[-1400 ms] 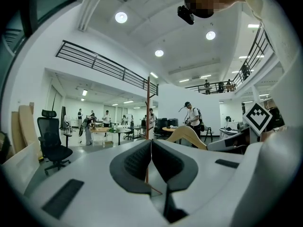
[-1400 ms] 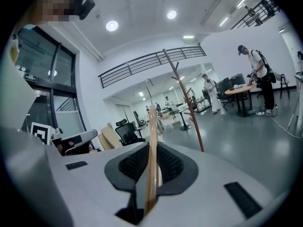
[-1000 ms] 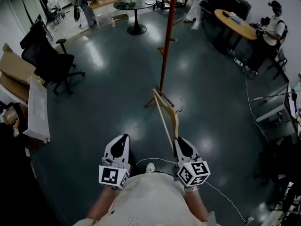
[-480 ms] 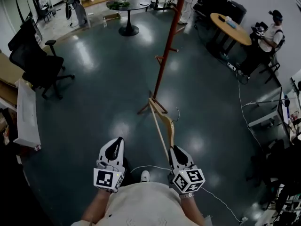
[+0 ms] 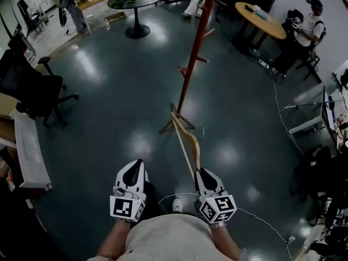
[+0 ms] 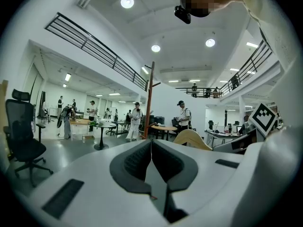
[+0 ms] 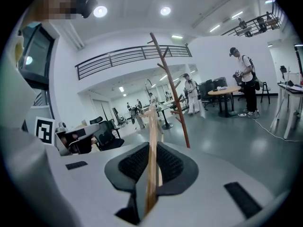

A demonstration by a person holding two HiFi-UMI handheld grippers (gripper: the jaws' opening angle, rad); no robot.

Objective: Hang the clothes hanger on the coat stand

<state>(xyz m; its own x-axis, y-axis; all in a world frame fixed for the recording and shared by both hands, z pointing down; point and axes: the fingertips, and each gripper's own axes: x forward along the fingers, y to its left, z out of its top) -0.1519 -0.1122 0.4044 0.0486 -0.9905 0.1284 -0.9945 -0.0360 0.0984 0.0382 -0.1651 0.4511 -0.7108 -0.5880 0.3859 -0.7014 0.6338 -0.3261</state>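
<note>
Since a second ago the person is drawing closer to the coat stand [image 5: 194, 48], and the right gripper [image 5: 202, 174] is pinching one end of the wooden clothes hanger [image 5: 187, 141] between its jaws. From that gripper the hanger's long axis is running forward and slightly left, far end reaching toward the foot of the stand's red-brown pole, not touching. The left gripper [image 5: 134, 171], jaws pressed together on nothing, is riding level beside it.
</note>
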